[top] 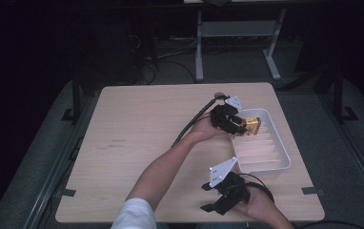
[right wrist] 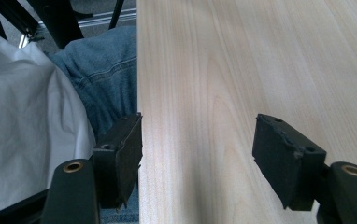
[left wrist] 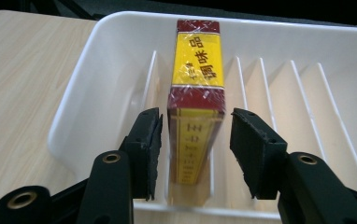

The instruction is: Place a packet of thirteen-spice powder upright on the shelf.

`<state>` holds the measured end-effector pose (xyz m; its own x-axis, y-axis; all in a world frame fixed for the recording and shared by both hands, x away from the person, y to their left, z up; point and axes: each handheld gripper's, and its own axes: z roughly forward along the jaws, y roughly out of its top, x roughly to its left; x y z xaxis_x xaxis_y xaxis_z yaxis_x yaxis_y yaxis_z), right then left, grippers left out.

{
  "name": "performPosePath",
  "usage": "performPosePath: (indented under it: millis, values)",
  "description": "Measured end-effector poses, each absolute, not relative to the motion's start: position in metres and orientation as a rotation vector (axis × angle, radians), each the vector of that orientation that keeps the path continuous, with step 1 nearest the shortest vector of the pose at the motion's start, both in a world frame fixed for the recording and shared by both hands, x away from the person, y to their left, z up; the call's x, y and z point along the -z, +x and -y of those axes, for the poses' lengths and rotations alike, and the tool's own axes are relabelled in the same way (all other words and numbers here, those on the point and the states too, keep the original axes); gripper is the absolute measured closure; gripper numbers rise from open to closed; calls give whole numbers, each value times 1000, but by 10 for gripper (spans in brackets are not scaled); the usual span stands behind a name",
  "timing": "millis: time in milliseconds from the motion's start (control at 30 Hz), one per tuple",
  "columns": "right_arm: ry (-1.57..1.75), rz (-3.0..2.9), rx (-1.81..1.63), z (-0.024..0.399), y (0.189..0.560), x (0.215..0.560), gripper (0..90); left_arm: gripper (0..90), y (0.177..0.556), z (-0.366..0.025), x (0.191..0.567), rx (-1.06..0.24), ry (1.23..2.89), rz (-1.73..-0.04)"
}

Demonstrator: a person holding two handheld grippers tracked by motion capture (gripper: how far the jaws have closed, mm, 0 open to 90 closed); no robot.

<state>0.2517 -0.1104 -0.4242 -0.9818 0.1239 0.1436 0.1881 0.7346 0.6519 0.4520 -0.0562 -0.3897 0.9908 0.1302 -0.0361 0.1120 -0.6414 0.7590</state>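
Left gripper (left wrist: 195,140): jaws apart, pads clear of the box on both sides, gripping nothing.
Box (left wrist: 196,93): on edge in a slot of the white tray (left wrist: 81,88), between the jaws.
Right gripper (right wrist: 197,158): jaws wide, empty, over the table (right wrist: 260,56) edge.

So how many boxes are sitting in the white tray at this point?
1. The yellow and red box stands on edge in a slot near one end of the white tray, between the open left gripper pads, neither touching.
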Motion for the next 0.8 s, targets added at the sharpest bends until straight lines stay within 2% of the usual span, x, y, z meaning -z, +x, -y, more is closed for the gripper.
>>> performPosePath:
  millis: [533,800]
  values:
    - [-284,2840,1111,110,255,423,304,478,432,11,376,-62,2244,-182]
    - [-284,2841,1098,108,254,424,297,447,418,-12,380,-71,2245,-208]
